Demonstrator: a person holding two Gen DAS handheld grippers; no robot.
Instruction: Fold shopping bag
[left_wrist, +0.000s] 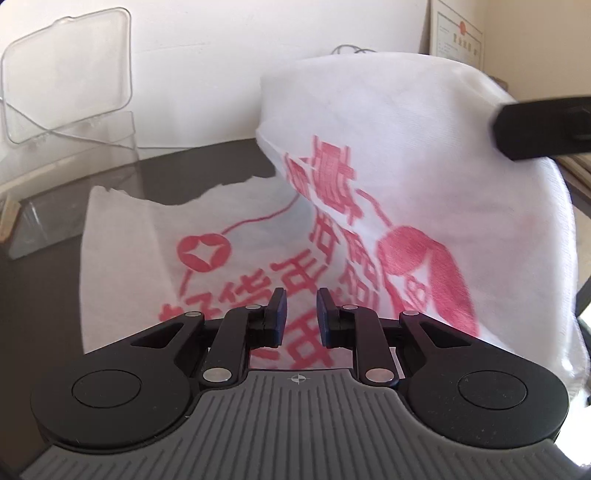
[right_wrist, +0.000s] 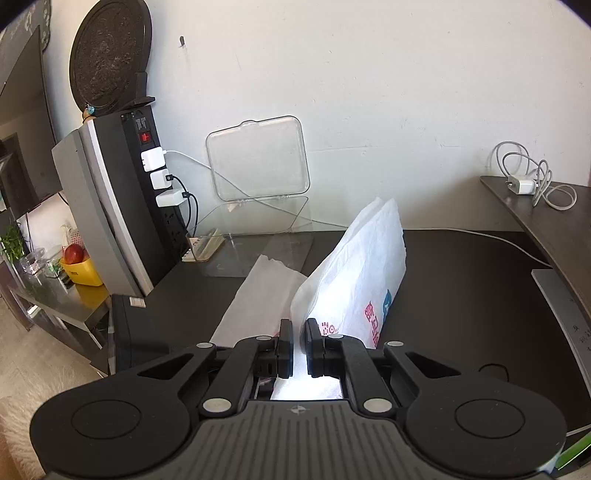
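Bag (left_wrist: 388, 192) fabric is looking thin, soft and very light, a white non-woven sheet with red print that is creasing and sagging wherever nothing is bearing it. Part of it is lying flat on the dark table (left_wrist: 44, 295), in front of the clear box (left_wrist: 66, 110), while the other part is standing up off the table in a curved flap, doubled so that two layers are showing at its upper edge in the right wrist view. The right gripper (right_wrist: 300, 345) is pinching white bag material between its nearly closed fingers, and it is showing in the left wrist view as a dark bar at the raised flap's upper right edge. The left gripper (left_wrist: 300, 315) is hovering low over the flat printed part, its fingers standing a little apart with nothing between them. Cloth like this is likely giving no resistance to bending and is holding a crease only weakly, so a raised flap will probably be billowing or sliding unless the flat part is being pinned. The surface is looking matte rather than slick, so a pinch on a doubled edge should be gripping well; a hold on a single layer may be letting the layers separate. The safest places to grip are seeming to be the hemmed edges and corners. Tearing is seeming unlikely under such small loads.
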